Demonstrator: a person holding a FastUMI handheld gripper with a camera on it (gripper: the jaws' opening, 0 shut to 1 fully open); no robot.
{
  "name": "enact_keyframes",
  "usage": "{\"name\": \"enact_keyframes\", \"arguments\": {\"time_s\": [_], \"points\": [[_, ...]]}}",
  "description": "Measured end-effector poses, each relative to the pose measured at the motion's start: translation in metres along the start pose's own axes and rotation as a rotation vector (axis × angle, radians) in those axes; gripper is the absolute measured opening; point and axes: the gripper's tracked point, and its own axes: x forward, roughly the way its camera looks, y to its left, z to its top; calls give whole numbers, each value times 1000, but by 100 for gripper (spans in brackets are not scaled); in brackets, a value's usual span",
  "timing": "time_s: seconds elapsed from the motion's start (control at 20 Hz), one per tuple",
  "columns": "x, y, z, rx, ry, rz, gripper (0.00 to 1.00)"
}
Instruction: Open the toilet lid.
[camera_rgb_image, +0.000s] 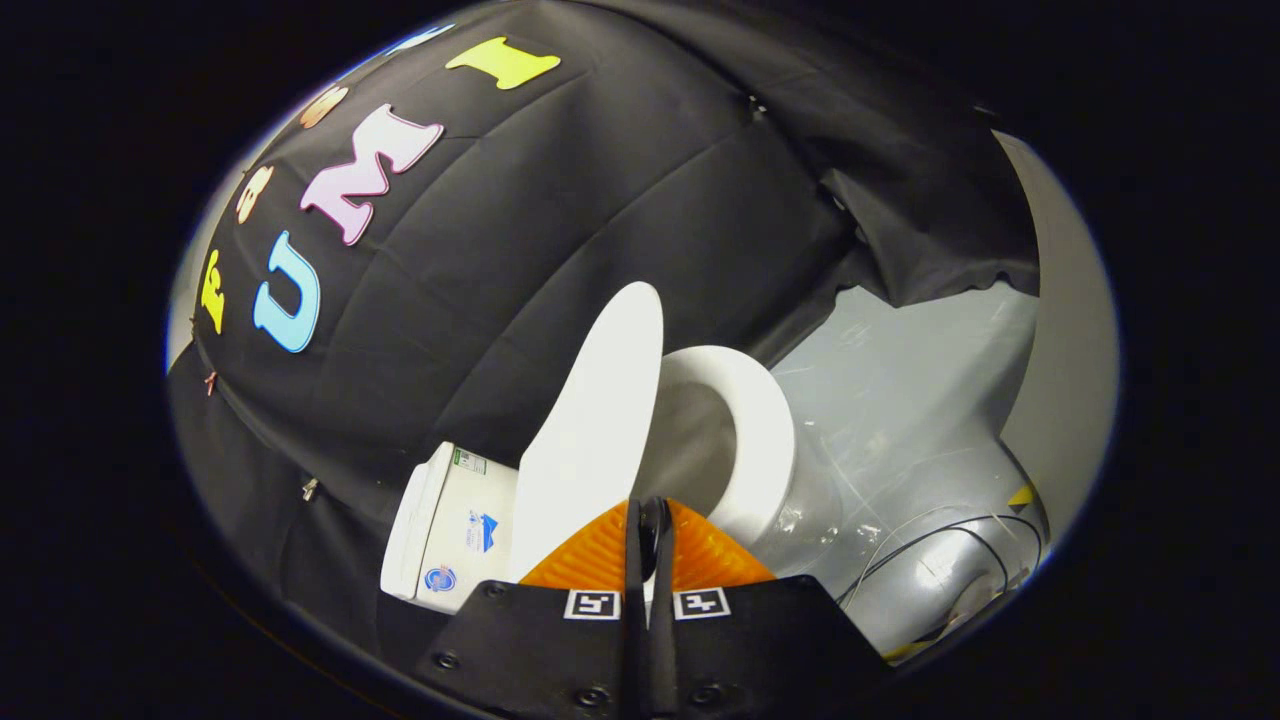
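Note:
The white toilet lid (590, 430) stands raised, partly open, tilted away from the white seat ring (765, 440) and the bowl (700, 445) beneath it. Behind the lid is the white tank (455, 530) with small stickers on it. My gripper (650, 520) is at the lid's near edge. Its fingers are pressed close together, and a thin white sliver of the lid's rim shows between them. The whole scene appears rolled to one side.
Black cloth forms the booth wall (560, 230) behind the toilet. Beside the bowl is a shiny grey floor (900, 400), with thin cables (950, 560) lying on it. A pale wall panel (1070, 380) stands beyond the floor.

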Motion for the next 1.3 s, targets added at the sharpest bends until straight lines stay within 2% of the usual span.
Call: {"name": "enact_keyframes", "arguments": {"time_s": [0.35,0.5,0.65,1.3], "points": [[-21,59,14,-140,-44,-7,5],[-27,86,15,-239,-62,-43,5],[-36,118,18,-311,-98,-41,5],[-49,189,6,-461,-181,-81,5]]}}
